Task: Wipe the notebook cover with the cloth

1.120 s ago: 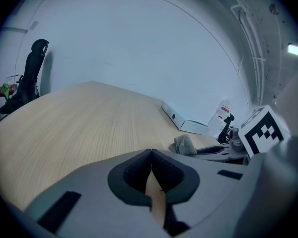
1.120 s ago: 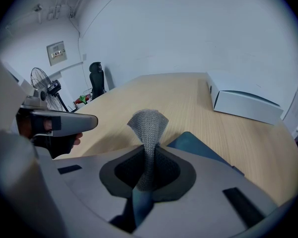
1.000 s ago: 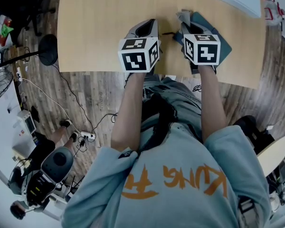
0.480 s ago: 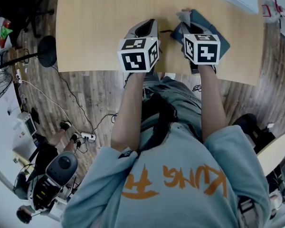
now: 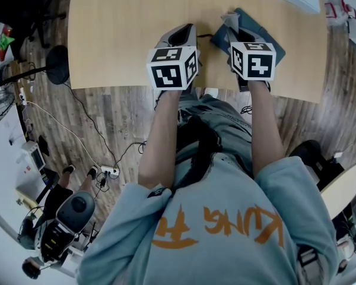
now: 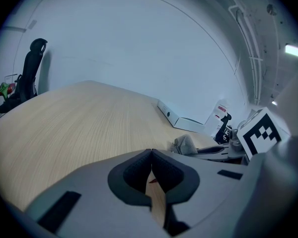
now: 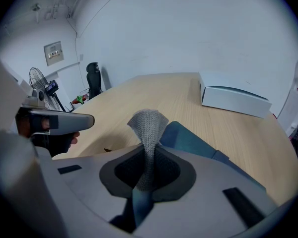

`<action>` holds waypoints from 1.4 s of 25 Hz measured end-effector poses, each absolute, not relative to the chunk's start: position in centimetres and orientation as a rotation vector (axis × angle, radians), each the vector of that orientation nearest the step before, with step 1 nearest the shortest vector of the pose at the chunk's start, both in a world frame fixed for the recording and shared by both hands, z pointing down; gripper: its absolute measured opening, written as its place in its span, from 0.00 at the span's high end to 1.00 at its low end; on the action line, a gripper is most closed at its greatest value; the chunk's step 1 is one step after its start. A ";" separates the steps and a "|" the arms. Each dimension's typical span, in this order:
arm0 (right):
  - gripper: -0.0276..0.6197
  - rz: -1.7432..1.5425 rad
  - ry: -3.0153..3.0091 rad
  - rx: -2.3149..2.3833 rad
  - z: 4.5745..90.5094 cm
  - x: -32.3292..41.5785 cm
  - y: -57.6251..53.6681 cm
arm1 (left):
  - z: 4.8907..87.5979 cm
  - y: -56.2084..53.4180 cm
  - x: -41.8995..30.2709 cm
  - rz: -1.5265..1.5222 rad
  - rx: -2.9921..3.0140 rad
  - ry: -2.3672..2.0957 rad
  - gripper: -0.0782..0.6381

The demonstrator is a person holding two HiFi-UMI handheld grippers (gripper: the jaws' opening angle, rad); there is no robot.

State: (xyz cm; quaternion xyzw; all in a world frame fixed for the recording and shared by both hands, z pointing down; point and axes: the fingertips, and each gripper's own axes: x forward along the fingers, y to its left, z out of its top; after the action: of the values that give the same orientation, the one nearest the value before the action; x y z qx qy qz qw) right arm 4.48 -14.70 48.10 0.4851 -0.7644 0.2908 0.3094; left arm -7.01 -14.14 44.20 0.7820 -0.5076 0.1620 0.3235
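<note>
Over the notebook's (image 7: 191, 139) near edge, my right gripper (image 7: 148, 175) pinched the cloth (image 7: 148, 125); left gripper (image 6: 151, 177) sat closed, empty, alongside. I judged the wipe needed cloth pressed flat, cover steadied.

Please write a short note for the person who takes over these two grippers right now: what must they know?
Left gripper: jaws together, nothing between them, low over the light wooden table.
Right gripper: shut on the grey knitted cloth, above the dark blue notebook.
Done: cloth is gripped and at the cover.
Left: wipe the cover; how much is already wiped cannot be told.
</note>
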 end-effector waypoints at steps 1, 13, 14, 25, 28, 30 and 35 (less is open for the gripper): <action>0.91 0.770 -2.020 1.284 48.1 4.6 -14.5 | 44.2 -14.0 -6.9 0.426 2.053 -1.331 0.87; 0.91 0.790 -2.019 1.309 48.1 5.9 -13.7 | 44.1 -13.3 -5.5 0.447 2.073 -1.310 0.87; 0.91 0.791 -2.019 1.310 48.1 6.1 -13.6 | 44.1 -13.3 -5.4 0.449 2.074 -1.308 0.87; 0.91 0.804 -2.013 1.332 48.0 8.2 -12.8 | 44.0 -12.6 -3.2 0.465 2.093 -1.285 0.87; 0.91 0.809 -2.013 1.337 48.0 8.5 -12.5 | 44.0 -12.4 -2.9 0.466 2.095 -1.280 0.87; 0.91 0.810 -2.013 1.339 48.0 8.6 -12.4 | 43.9 -12.4 -2.8 0.462 2.096 -1.276 0.87; 0.91 0.811 -2.014 1.343 47.9 9.4 -11.9 | 43.9 -11.9 -1.9 0.467 2.101 -1.269 0.87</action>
State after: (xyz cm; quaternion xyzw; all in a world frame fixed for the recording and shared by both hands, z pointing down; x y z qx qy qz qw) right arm 9.42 -11.90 47.94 0.5036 -0.7549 0.3041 0.2901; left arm -1.89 -11.89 43.94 0.7977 -0.4819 0.1775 0.3161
